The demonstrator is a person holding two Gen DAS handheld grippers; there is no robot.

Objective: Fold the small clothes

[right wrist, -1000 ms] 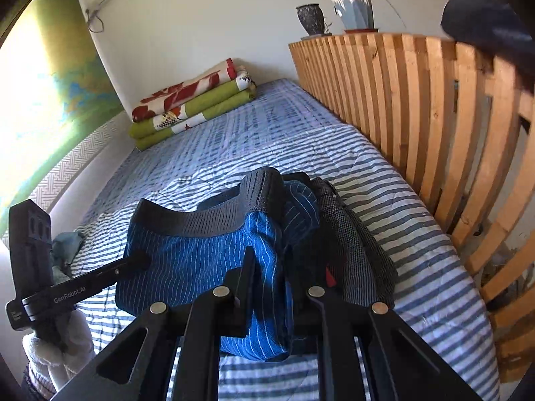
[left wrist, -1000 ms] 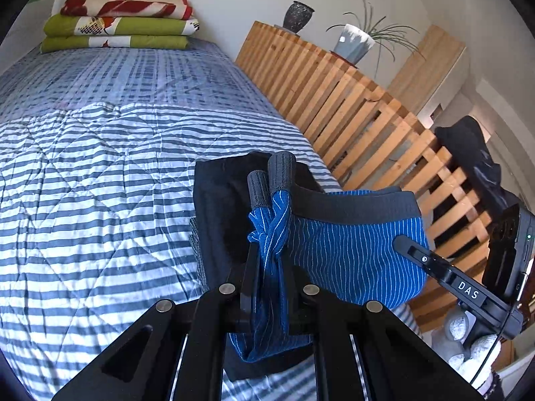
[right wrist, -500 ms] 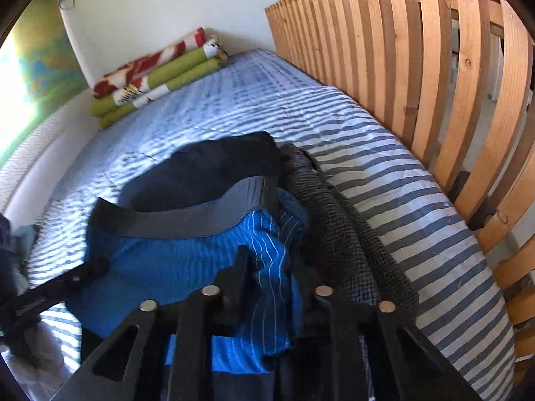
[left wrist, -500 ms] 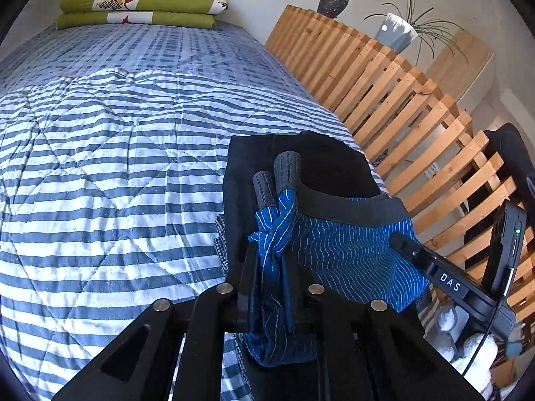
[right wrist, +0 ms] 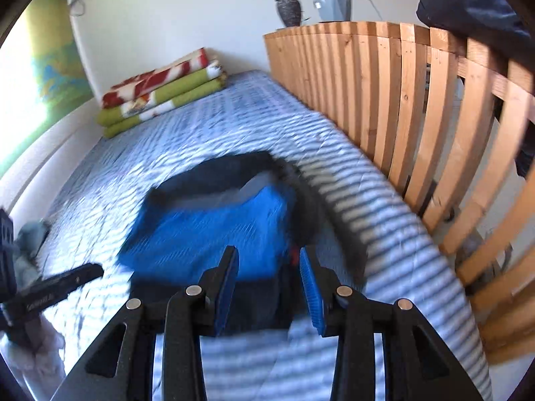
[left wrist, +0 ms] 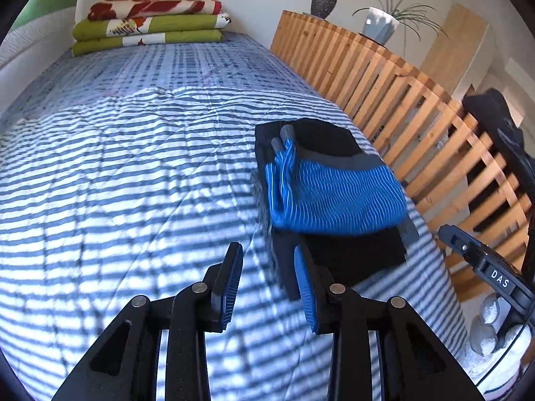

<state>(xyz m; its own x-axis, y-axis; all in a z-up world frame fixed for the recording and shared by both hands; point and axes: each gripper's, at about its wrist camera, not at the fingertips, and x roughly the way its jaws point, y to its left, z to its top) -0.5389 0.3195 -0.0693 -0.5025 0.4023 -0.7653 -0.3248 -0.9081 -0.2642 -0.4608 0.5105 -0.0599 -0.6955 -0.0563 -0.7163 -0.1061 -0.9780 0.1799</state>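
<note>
Both grippers' jaws are opening with nothing between them — left gripper (left wrist: 269, 282), right gripper (right wrist: 269, 284) — below the folded blue underwear (left wrist: 334, 193) at frame centre.

— What sort of place is this?
— A home bedroom: a bed under a blue-and-white striped quilt (left wrist: 133, 173), folded green and red blankets (left wrist: 147, 23), a wooden slatted rail (left wrist: 384, 80), a white potted plant (left wrist: 381, 26).

Blue underwear (left wrist: 334, 197) released; tools withdrawn.
</note>
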